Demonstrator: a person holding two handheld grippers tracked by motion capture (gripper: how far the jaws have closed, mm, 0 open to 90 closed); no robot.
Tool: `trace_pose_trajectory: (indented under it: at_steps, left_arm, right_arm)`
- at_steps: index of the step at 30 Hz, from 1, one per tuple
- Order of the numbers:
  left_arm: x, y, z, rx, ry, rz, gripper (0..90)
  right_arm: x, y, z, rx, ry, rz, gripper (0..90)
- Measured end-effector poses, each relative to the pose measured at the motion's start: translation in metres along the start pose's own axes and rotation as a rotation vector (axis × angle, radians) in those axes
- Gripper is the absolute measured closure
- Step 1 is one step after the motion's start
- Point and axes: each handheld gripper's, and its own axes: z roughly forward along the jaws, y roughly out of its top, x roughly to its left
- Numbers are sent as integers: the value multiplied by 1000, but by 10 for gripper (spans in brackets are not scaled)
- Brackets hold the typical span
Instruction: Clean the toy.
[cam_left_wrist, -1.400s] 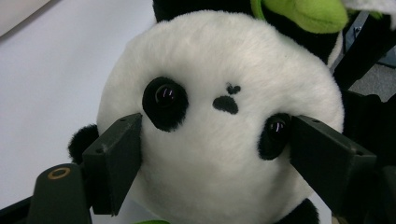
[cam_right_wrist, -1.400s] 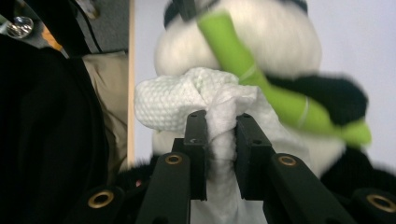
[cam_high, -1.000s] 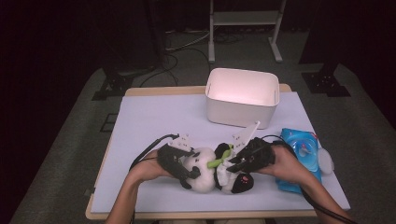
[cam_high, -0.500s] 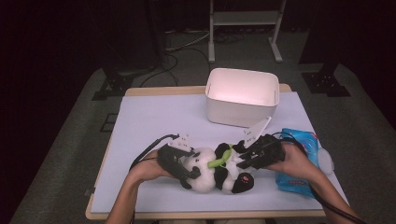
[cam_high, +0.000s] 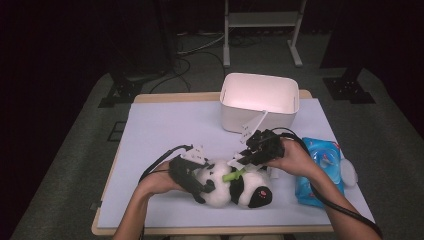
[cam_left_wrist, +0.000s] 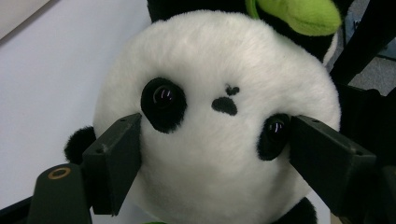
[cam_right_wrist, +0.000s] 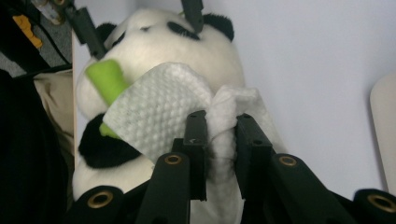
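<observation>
A black-and-white panda plush (cam_high: 227, 194) lies on the pale table near its front edge, with a green piece (cam_high: 232, 176) at its chest. My left gripper (cam_high: 202, 185) is shut on the panda's head, and in the left gripper view its jaws press both sides of the panda's face (cam_left_wrist: 219, 121). My right gripper (cam_high: 244, 159) hovers over the panda's body. In the right gripper view that gripper (cam_right_wrist: 219, 126) is shut on a white textured wipe (cam_right_wrist: 159, 112), which hangs against the panda (cam_right_wrist: 154, 42) beside the green piece (cam_right_wrist: 108, 79).
A white bin (cam_high: 260, 102) stands behind the panda at the table's far side. A blue pack of wipes (cam_high: 322, 170) lies to the right, beside the right forearm. Cables trail from both grippers toward the front edge.
The right gripper, still holding the wipe, swung right and then came back left, a little farther from the front edge. The left gripper and the panda's head stayed put.
</observation>
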Motion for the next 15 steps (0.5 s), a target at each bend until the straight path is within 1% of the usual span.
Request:
trace_pose_trajectory:
  at_steps: [2,3,5,6,10,11,13,14,15]
  left_arm:
    - [0,0,0,2,1,0,190]
    - [0,0,0,1,0,0,190]
    - [0,0,0,-3,0,0,190]
    - [-1,0,0,0,1,3,189]
    - [-1,0,0,1,1,2,189]
    - [-1,0,0,1,1,2,189]
    - [-1,0,0,-2,0,0,189]
    - [-1,0,0,-1,0,2,189]
    - [-1,0,0,-1,0,2,189]
  right_arm:
    - [0,1,1,2,0,7,757]
    - [0,1,2,6,2,2,757]
    - [0,-1,1,11,4,6,757]
    - [1,-6,0,5,8,18,756]
    - [5,-21,-5,1,5,32,753]
    - [5,-21,-5,1,5,32,753]
    - [7,-29,-7,2,5,37,753]
    - [10,-36,-9,-9,13,46,754]
    - [10,-36,-9,-9,13,46,754]
